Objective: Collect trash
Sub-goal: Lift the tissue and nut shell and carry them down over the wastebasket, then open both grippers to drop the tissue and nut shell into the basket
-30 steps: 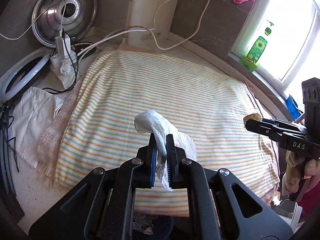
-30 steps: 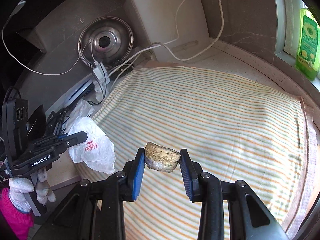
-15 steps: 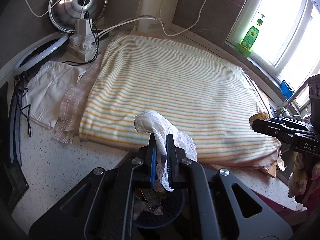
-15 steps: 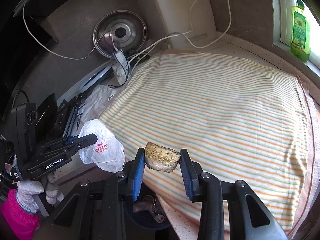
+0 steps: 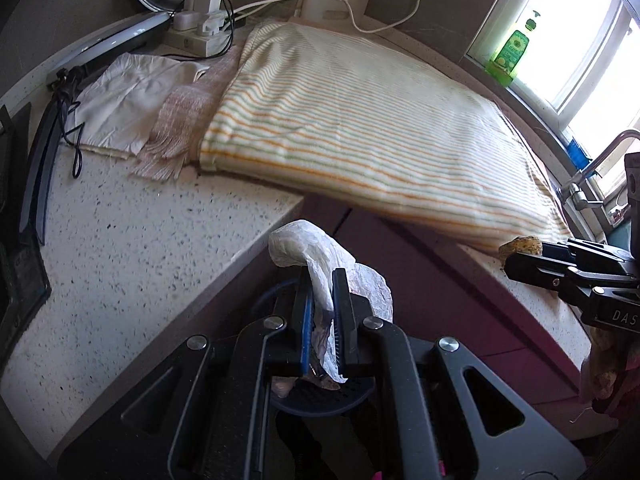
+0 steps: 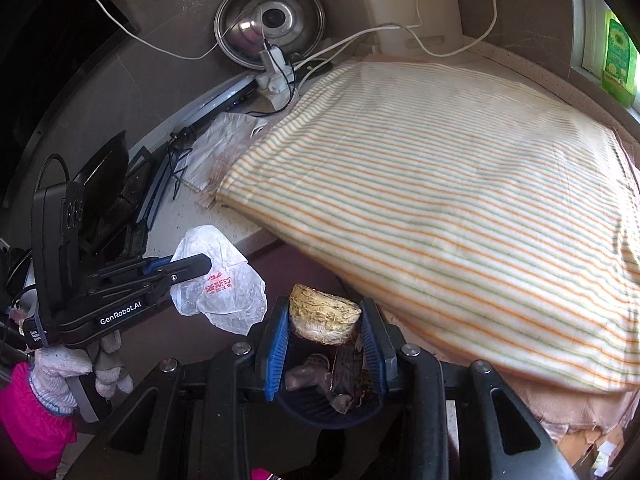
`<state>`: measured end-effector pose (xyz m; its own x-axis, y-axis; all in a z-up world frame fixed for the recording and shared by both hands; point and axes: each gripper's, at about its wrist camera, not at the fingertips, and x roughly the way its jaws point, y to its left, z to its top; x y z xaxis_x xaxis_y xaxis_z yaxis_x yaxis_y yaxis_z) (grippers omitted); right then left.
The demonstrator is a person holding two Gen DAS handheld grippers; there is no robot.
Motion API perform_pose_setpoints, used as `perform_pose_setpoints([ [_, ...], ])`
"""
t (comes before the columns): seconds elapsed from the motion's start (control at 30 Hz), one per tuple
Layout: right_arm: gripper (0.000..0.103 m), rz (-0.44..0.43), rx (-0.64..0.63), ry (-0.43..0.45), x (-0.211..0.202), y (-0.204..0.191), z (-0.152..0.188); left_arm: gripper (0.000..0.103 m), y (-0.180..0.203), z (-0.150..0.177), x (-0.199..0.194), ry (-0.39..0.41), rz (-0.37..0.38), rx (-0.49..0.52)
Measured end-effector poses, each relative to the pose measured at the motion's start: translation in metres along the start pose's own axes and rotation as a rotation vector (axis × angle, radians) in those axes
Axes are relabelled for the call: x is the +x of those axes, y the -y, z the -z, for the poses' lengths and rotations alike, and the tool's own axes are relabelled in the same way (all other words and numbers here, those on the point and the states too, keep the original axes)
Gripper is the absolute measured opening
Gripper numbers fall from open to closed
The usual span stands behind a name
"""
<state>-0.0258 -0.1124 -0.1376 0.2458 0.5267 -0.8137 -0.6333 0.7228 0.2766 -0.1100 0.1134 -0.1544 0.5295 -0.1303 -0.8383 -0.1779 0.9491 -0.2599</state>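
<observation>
Left tongs (image 5: pixel 322 280) clamped tight on a crumpled white plastic bag (image 5: pixel 320 256), bag sticking up and spilling to the right of the fingers; red print visible on it from the right wrist view (image 6: pixel 218 282). Right tongs (image 6: pixel 324 322) closed on a yellowish scrap chunk (image 6: pixel 324 314), chunk squeezed between the blue pads (image 6: pixel 276 344). Both held off the front edge of the worktop (image 5: pixel 120 248), above a dark blue perforated bin (image 6: pixel 320 410) with wrappers and other scraps inside. In the left wrist view, same bin (image 5: pixel 320 398) directly below the bag, right tongs (image 5: pixel 520 258) off to the right with the chunk (image 5: pixel 520 246) at the tips. Gloved left hand (image 6: pixel 76 364) on the handle, pink sleeve. Further out on the worktop: striped towel (image 5: pixel 380 128), white cloth (image 5: pixel 132 92), power strip with plugs (image 5: pixel 200 28), steel lid (image 6: pixel 270 28) against the wall, green bottle (image 5: pixel 510 50) on the sill.
</observation>
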Motion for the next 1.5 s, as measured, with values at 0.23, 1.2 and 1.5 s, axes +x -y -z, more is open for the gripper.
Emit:
perform_pose_setpoints([
  [0.23, 0.035, 0.010, -0.005, -0.079, 0.030, -0.009, 0.032, 0.007, -0.003, 0.026, 0.020, -0.060, -0.017, 0.015],
  [1.2, 0.035, 0.107, -0.012, -0.274, 0.132, 0.004, 0.093, 0.007, -0.002, 0.092, 0.131, -0.286, -0.102, 0.077],
  [1.5, 0.035, 0.117, -0.031, -0.288, 0.147, 0.007, 0.096, 0.007, 0.000, 0.102, 0.150, -0.319, -0.150, 0.087],
])
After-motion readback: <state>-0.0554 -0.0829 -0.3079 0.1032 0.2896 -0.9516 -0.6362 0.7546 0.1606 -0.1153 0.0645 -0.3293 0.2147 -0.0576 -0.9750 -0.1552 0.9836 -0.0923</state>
